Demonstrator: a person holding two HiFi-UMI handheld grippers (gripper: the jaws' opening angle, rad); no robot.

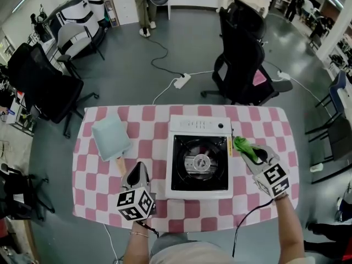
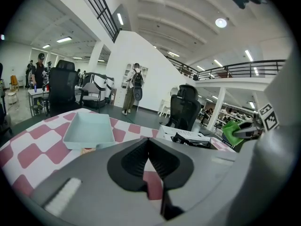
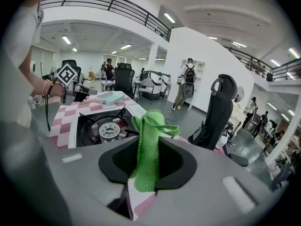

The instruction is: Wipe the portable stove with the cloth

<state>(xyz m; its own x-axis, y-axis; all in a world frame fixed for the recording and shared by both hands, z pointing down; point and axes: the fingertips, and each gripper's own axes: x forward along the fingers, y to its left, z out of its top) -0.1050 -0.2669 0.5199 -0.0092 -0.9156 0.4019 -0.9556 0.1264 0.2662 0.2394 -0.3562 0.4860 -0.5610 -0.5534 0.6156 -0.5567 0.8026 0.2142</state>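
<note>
between the right gripper's (image 1: 247,152) jaws a green cloth (image 3: 149,126) is pinched tight, its loose end bunched above the pads; the left gripper (image 2: 148,147) has its jaws pressed together on nothing, low over the checked table (image 1: 264,125) left of the portable stove (image 1: 199,124); the cloth hangs just beside the stove's right edge, near its back corner; to wipe well, i'd keep the pinch firm, lay the loose end flat on the white top and drag along the rim, steering clear of the burner (image 1: 199,161) prongs that could snag it; whether the cloth touches the stove yet is unclear; a tan thing under the pale blue tray (image 1: 111,138) is half hidden; the panel print is too small to read
</note>
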